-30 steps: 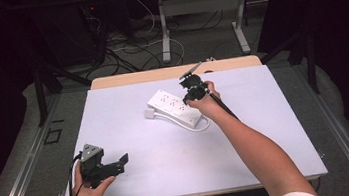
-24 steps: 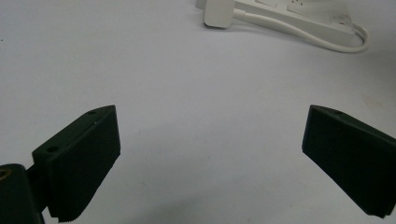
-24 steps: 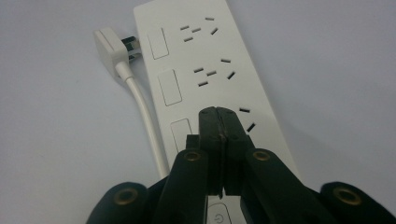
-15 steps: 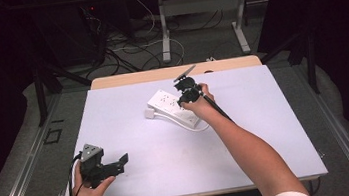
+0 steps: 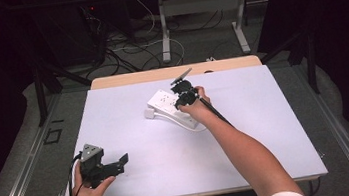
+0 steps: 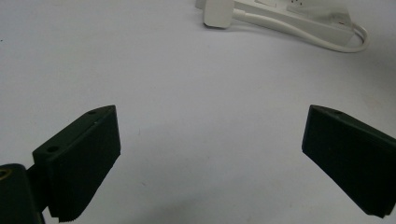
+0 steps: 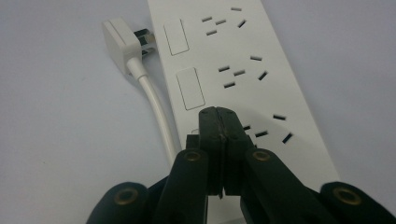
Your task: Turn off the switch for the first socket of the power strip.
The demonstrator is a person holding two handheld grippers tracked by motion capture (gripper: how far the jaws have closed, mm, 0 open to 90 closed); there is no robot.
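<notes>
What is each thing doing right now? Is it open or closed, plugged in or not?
Left hand-held gripper: open, holding nothing, above the bare table.
Right hand-held gripper: shut, tips down on the power strip by a switch.
Power strip: lying flat, sockets empty.
Plug: unplugged, lying beside the strip.
Cord: loose along the strip.

A flat white rectangular table with a light wooden far edge carried a long white plastic power strip lying toward its far middle, its white cord and flat plug lying alongside it.
</notes>
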